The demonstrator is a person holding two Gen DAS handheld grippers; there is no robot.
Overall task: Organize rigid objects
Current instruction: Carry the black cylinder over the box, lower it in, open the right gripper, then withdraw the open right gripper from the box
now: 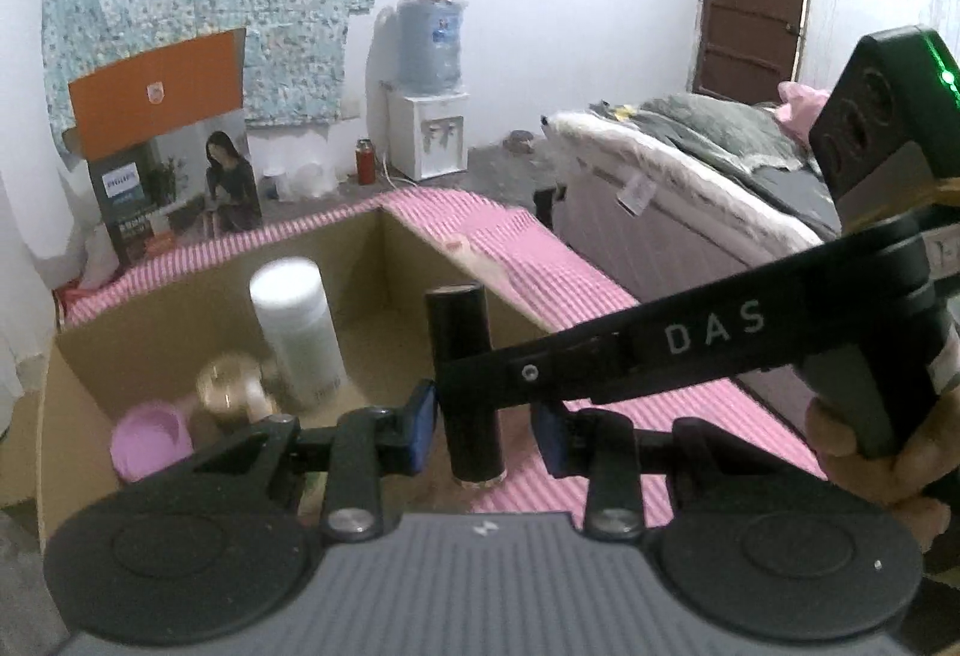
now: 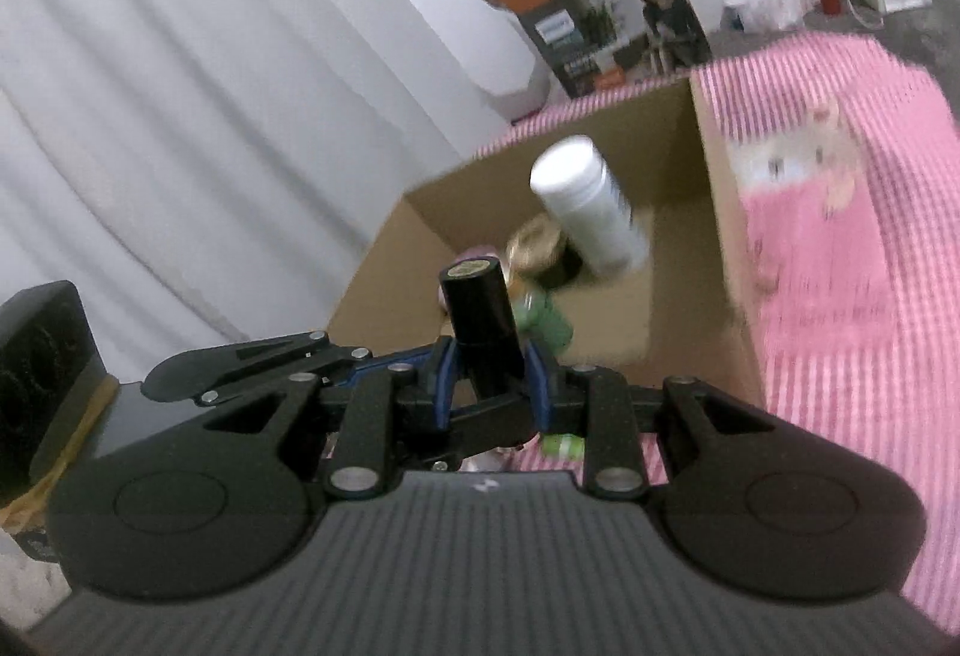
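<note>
Both grippers [image 1: 489, 425] [image 2: 489, 386] are clamped narrow on the upright black cylindrical bottle [image 1: 465, 374], hovering at the open cardboard box's [image 1: 180, 308] near-right edge; next, I'd say, lower it inside beside the white plastic bottle [image 1: 297, 335].

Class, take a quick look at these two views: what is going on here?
A person holds a claw in each hand. The right claw is shut on a black tube, held upright over an open cardboard box on a pink striped cloth. The left claw sits around the tube's lower end. A white bottle and a pink cup already stand in the box.
</note>
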